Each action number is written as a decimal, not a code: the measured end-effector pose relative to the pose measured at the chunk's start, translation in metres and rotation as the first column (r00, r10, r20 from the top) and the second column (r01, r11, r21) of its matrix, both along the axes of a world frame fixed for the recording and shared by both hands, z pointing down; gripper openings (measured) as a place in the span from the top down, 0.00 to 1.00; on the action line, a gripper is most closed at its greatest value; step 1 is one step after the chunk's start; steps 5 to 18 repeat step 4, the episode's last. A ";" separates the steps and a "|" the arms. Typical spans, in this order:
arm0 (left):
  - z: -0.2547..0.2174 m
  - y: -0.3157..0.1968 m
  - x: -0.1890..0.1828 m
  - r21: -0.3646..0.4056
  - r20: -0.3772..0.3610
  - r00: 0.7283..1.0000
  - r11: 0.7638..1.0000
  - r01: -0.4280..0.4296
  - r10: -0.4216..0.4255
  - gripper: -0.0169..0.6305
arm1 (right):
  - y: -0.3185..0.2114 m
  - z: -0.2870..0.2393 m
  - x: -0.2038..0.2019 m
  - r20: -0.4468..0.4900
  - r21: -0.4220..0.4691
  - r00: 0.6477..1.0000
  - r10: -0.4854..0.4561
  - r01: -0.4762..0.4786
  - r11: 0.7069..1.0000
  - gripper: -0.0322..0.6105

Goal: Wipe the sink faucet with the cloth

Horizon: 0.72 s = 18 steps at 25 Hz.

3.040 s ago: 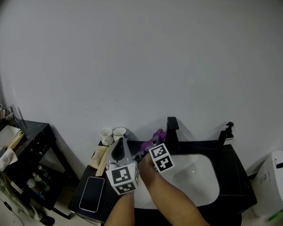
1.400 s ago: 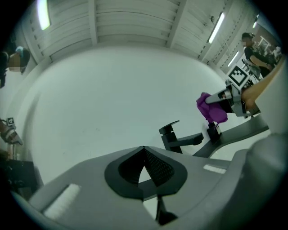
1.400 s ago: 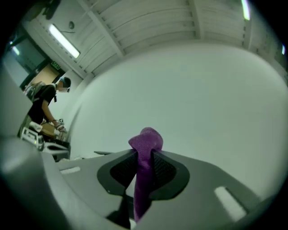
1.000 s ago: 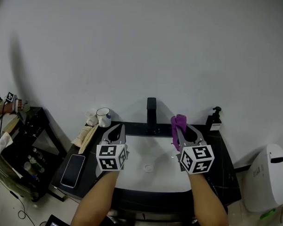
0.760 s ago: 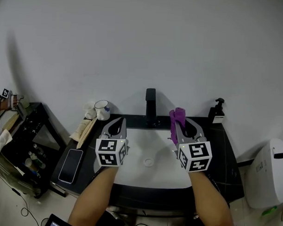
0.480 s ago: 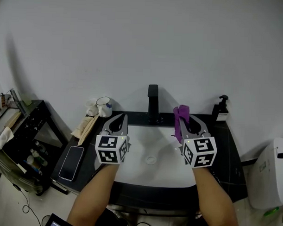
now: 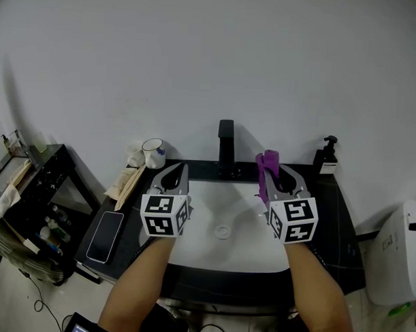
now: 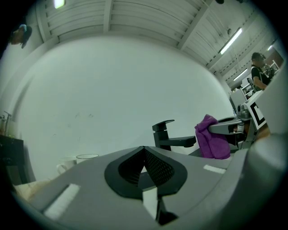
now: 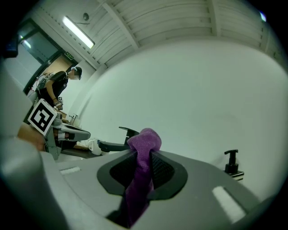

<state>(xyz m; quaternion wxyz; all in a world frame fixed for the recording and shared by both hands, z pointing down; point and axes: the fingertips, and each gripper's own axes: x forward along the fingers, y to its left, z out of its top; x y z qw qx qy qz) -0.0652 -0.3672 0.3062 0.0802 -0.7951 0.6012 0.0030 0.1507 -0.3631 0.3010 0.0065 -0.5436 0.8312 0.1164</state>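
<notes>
From where I stood, the purple cloth looked soft, light and floppy, pinched mid-fold in the right gripper just right of the black faucet over the sink, its free wad probably best for rubbing, while the left gripper had its jaws pressed together on nothing.

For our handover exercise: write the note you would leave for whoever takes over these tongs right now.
Left tongs: shut, empty, over the left side of the sink.
Right tongs: shut on the purple cloth, right of the black faucet, not touching it.
Done: cloth is gripped.
To do: bring the cloth to the faucet and wipe it.
</notes>
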 end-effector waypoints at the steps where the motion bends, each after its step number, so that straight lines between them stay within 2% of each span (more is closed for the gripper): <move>1: 0.000 0.000 0.000 0.002 -0.001 1.000 1.000 0.000 0.000 0.95 | 0.001 0.000 -0.001 -0.003 0.004 1.000 0.000 0.000 1.000 0.85; 18: -0.001 0.001 -0.002 0.006 0.000 1.000 1.000 0.002 -0.002 0.95 | 0.002 -0.001 -0.004 -0.008 0.016 1.000 0.000 0.000 1.000 0.85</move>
